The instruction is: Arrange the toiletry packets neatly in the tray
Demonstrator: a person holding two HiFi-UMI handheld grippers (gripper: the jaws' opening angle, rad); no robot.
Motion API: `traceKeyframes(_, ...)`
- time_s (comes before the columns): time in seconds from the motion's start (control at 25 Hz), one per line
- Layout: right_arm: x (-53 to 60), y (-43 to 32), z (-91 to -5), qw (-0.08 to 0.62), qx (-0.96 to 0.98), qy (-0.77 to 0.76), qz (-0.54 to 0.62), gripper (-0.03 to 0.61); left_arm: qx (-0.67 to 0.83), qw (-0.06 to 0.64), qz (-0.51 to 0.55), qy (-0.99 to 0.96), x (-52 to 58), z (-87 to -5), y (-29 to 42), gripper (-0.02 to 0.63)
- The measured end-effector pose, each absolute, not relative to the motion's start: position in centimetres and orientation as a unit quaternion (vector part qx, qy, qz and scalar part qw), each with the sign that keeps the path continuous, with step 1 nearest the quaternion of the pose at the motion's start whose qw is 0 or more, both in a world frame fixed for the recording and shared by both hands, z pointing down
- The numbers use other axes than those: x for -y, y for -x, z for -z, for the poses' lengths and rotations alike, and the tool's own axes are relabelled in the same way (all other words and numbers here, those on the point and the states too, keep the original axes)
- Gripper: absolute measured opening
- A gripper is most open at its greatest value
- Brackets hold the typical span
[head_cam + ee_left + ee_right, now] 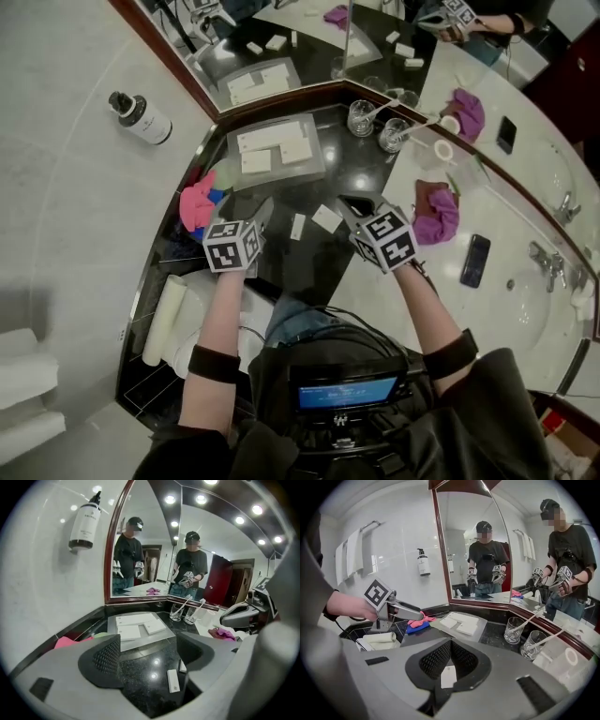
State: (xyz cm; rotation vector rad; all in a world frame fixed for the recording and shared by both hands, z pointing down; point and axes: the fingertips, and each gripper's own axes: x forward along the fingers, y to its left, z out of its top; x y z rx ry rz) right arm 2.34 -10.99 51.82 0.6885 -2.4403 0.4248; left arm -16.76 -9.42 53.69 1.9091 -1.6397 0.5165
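In the mirrored corner of the black counter, the head view shows a clear tray pushed against the back edge, where the two panes of the mirror meet. Three white toiletry packets lie flat inside it. Two more sit loose between the tray and the counter's front edge: a narrow packet and, just beside it, a square packet. The left hand-held gripper hangs to the left of that pair, the right hand-held gripper to their right. A pink cloth is bunched at the left edge, and two glasses stand at the back edge, right of the tray.

The left gripper view looks between jaws that stand wide apart, nothing touching either pad. On the counter in that gap lies the narrow packet; the square one peeks out, half hidden, from behind the right-hand jaw. The tray is further on, toward the back corner.

The right gripper view shows its jaws closed, pads meeting at the tips. A white packet shows in the slot behind the tips; whether it touches the jaws or lies on the counter beneath I cannot tell. Beyond, the left hand-held gripper reaches in near the pink cloth, and the tray lies past it by the mirror.
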Motion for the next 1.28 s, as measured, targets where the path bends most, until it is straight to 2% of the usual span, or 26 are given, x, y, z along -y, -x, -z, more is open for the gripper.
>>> traceKeyframes(0.24,13.6,0.3,-51.5,0.287,0.912,-0.248,-0.155,0.002,0.604,0.319,-0.224,-0.696,14.6,-57.4,18.7,0.416)
traceKeyframes(0.92,15.7,-0.5,-54.8,0.307,0.901,-0.244,-0.184,0.002,0.585,0.369,-0.342,-0.636,21.4,-65.7,21.5,0.416)
traceKeyframes(1.28,15.4,-0.8,-55.7,0.313,0.898,-0.243,-0.193,0.002,0.576,0.366,-0.383,-0.623,21.6,-67.0,21.2,0.4)
